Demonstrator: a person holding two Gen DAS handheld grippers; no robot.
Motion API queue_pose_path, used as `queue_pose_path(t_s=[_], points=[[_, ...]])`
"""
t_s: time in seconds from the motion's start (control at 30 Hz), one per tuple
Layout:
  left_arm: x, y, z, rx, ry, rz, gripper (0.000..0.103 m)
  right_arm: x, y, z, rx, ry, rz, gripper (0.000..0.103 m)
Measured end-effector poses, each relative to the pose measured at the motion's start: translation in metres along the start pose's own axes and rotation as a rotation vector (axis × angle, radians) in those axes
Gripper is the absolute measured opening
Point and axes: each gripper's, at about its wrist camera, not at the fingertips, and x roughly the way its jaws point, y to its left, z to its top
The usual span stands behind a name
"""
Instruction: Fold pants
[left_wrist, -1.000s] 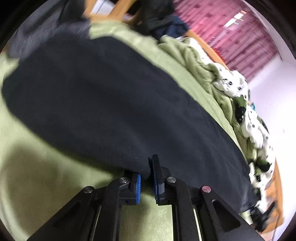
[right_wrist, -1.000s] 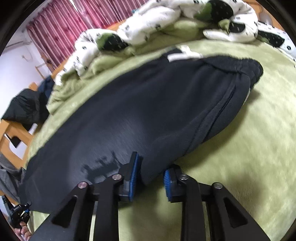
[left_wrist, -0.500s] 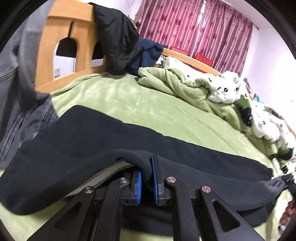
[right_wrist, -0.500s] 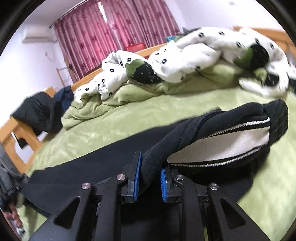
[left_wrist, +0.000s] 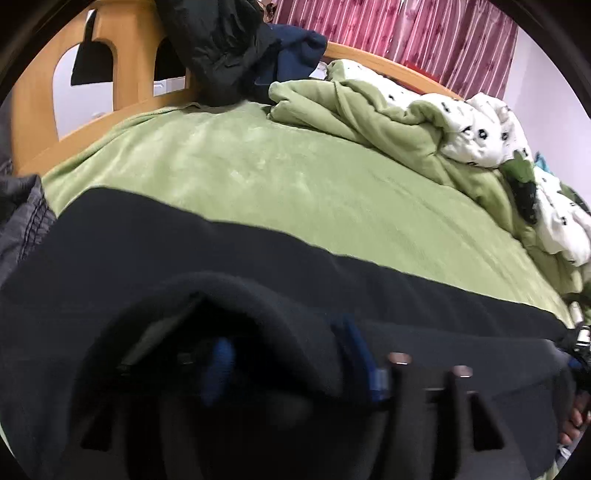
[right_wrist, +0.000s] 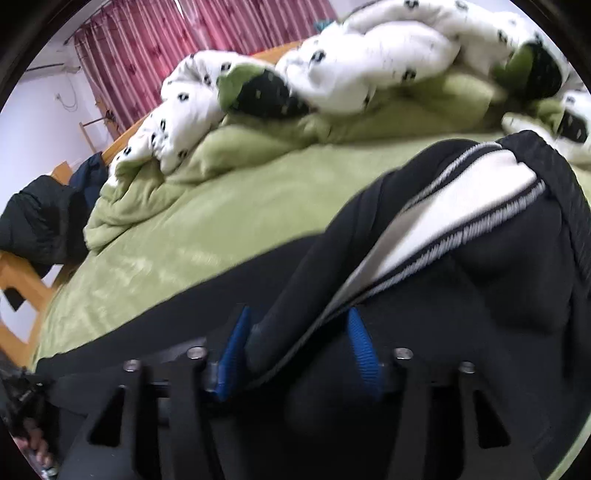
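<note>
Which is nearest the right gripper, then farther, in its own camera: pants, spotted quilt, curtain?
1. Pants: between the right gripper's just-opened jaws.
2. Spotted quilt: heaped across the bed, beyond.
3. Curtain: upper left, by the wall.

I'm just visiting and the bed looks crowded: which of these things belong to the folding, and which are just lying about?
Part of the job:
- black pants
- left hand-held gripper, jaws just opened, cloth still between them
- right hand-held gripper, likewise

Just lying about:
- green blanket
- white spotted quilt
- dark jacket on the wooden bed frame
- grey garment
</note>
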Motion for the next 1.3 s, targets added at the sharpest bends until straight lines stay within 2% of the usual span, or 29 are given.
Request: queue_pose_path(t_s=[0.07,0.17,0.23,0.37,0.5,0.6,0.73,0.8,0.93,1.03,1.1,1.17,1.23,1.3], points=[[-0.014,0.001,-0.009,-0.004,-0.003,-0.016,0.067,-0.008,0.001,-0.001,-0.023,0.021,-0.02,0.057],[-0.04,0.006,-0.034,-0.035,0.041,-0.092,0.07,-0.036,-0.001,-0.01,-0.062,0.043,-0.03,0.064],[-0.059,0.011,-0.061,-0.067,0.081,-0.145,0.07,-0.066,-0.008,-0.028,-0.088,0.032,-0.048,0.065],[-0.086,0.03,-0.11,-0.11,0.105,-0.197,0.07,-0.113,-0.029,-0.069,-0.124,0.024,-0.085,0.07],[-0.091,0.052,-0.136,-0.198,0.109,-0.257,0.07,-0.129,-0.055,-0.103,-0.082,0.081,-0.089,0.07],[-0.088,0.059,-0.131,-0.245,0.119,-0.286,0.071,-0.119,-0.072,-0.111,-0.007,0.152,-0.045,0.07],[-0.069,0.074,-0.118,-0.37,0.113,-0.331,0.071,-0.106,-0.088,-0.106,0.1,0.133,0.007,0.07],[-0.06,0.08,-0.108,-0.405,0.099,-0.318,0.067,-0.101,-0.092,-0.102,0.14,0.106,0.016,0.07],[-0.039,0.072,-0.087,-0.356,0.083,-0.204,0.042,-0.082,-0.09,-0.085,0.141,0.074,-0.014,0.07],[-0.025,0.072,-0.078,-0.344,0.063,-0.16,0.031,-0.06,-0.088,-0.067,0.126,0.052,-0.046,0.07],[-0.021,0.072,-0.074,-0.348,0.057,-0.16,0.026,-0.05,-0.087,-0.056,0.131,0.046,-0.067,0.055],[-0.021,0.071,-0.074,-0.334,0.058,-0.172,0.017,-0.043,-0.092,-0.047,0.153,0.027,-0.085,0.023],[-0.029,0.068,-0.077,-0.309,0.053,-0.175,0.014,-0.046,-0.103,-0.044,0.214,0.015,-0.03,0.016],[-0.042,0.067,-0.083,-0.293,0.039,-0.18,0.012,-0.057,-0.111,-0.045,0.251,0.004,0.019,0.014]])
